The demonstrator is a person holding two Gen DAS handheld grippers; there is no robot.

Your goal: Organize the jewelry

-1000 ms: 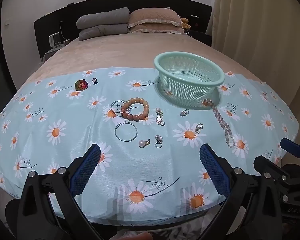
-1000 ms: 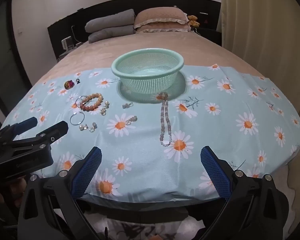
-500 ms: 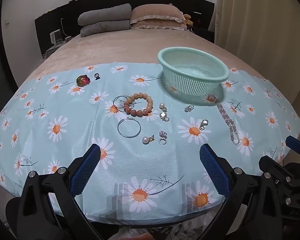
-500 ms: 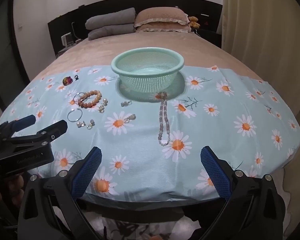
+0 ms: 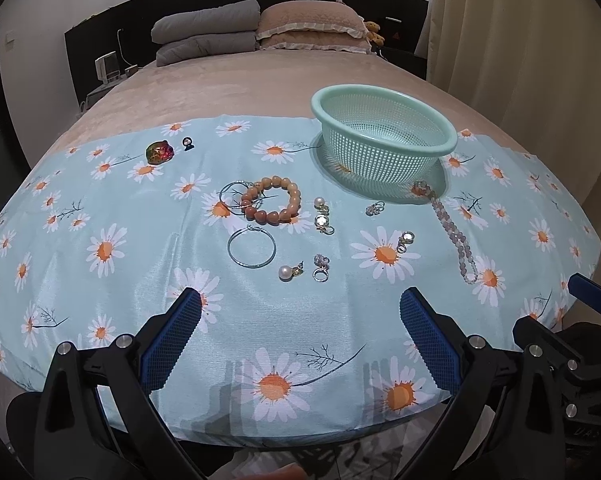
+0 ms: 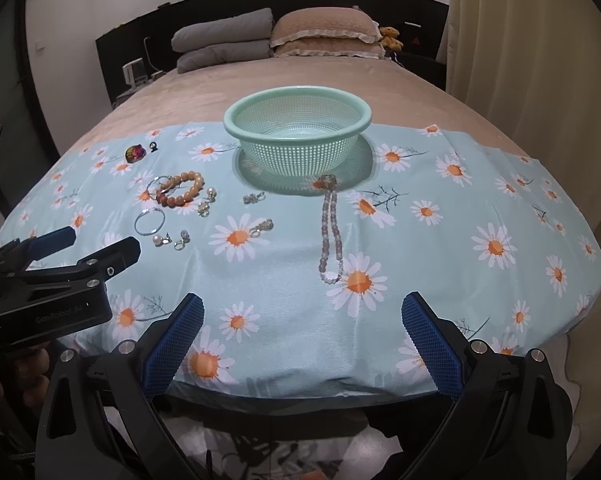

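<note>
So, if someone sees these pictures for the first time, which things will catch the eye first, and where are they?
The mint green mesh basket stands out first, upright at the far edge of the daisy-print cloth. To its left lies scattered jewelry, led by the orange bead bracelet, while a pale bead necklace stretches from the basket toward the camera. At the bottom, the open blue-padded right hand-held gripper holds nothing.

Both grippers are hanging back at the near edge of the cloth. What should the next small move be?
Probably ease the open left gripper forward onto the pearl earring, the nearest piece straight ahead. The mint-green mesh basket looks empty, and the open right gripper holds nothing.
</note>
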